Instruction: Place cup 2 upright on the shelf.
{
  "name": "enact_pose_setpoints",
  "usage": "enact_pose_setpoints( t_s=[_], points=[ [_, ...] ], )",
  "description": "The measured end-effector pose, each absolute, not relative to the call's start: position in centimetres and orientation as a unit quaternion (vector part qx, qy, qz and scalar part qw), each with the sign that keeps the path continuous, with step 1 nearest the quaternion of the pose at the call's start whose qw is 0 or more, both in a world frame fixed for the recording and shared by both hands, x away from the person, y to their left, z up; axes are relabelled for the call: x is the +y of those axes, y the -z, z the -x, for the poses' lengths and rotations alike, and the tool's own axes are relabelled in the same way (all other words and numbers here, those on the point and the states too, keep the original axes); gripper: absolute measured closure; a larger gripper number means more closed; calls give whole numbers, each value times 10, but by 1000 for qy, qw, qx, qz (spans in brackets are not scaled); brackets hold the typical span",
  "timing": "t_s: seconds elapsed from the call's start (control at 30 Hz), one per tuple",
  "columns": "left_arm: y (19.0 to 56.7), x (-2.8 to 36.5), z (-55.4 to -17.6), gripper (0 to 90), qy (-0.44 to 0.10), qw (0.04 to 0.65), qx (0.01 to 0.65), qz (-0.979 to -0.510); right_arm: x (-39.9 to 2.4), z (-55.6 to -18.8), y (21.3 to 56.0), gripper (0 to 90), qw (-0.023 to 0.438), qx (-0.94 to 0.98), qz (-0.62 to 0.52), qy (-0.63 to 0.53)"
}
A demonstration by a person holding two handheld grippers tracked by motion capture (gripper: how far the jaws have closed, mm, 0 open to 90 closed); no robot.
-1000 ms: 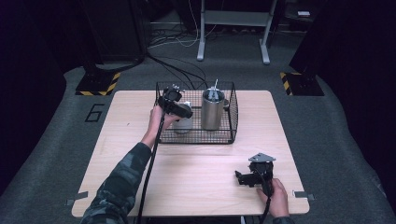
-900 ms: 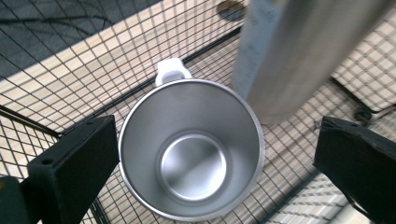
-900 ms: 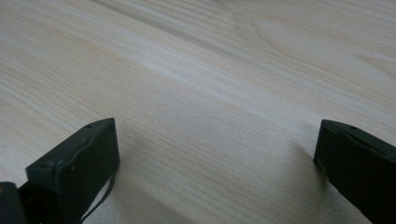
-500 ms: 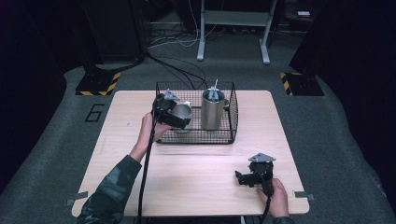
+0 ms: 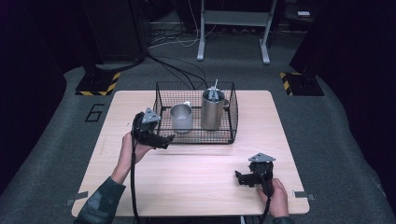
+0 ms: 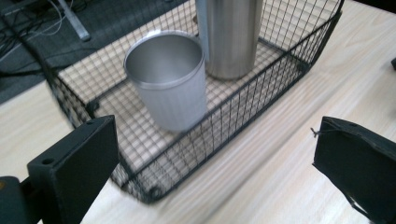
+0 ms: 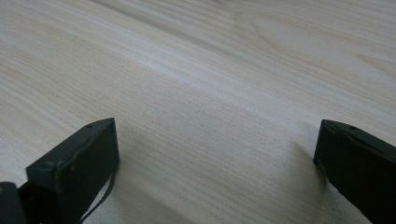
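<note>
A black wire basket point(image 5: 196, 141) stands at the back middle of the wooden table. Inside it a short metal cup point(image 5: 181, 117) stands upright on the left, with a tall steel flask point(image 5: 212, 111) to its right. My left gripper point(image 5: 166, 140) hovers just outside the basket's front left corner, open and empty. In the left gripper view the cup point(image 6: 170, 79) and flask point(image 6: 231, 37) sit behind the basket mesh point(image 6: 261, 88), beyond the open left gripper point(image 6: 219, 172). My right gripper point(image 5: 240, 178) rests open near the table's front right.
In the right gripper view, bare wood point(image 7: 210, 70) lies ahead of the open right gripper point(image 7: 217, 172). A grey stand point(image 5: 233, 18) and cables lie on the floor behind the table. Hazard-striped blocks point(image 5: 98, 84) sit at both back corners.
My left gripper has drawn back from over the cup inside the basket to the near left, outside the basket. The cup stands alone. The right gripper has not moved.
</note>
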State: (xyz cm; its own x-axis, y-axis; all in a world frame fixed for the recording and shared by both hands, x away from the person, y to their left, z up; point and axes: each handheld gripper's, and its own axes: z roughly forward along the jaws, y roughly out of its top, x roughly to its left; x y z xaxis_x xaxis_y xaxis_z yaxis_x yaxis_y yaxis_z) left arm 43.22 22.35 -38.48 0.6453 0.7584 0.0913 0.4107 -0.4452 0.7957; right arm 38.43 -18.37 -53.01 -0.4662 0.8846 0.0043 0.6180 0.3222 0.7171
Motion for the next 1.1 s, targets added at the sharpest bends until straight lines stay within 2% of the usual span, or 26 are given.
enact_pose_setpoints(
  t_s=[0.5, 0.93, 1.1],
  points=[
    [440, 275, -387, 2, -233, 352, 401, -813, -184, -384, 530, 0, 199, 788, -477, -335],
    [493, 317, -372, 2, -220, 325, 465, -794, -184, -384, 530, 0, 199, 788, -476, -334],
    [510, 328, -367, 2, -214, 324, 467, -794, -184, -384, 530, 0, 199, 788, -477, -334]
  ],
)
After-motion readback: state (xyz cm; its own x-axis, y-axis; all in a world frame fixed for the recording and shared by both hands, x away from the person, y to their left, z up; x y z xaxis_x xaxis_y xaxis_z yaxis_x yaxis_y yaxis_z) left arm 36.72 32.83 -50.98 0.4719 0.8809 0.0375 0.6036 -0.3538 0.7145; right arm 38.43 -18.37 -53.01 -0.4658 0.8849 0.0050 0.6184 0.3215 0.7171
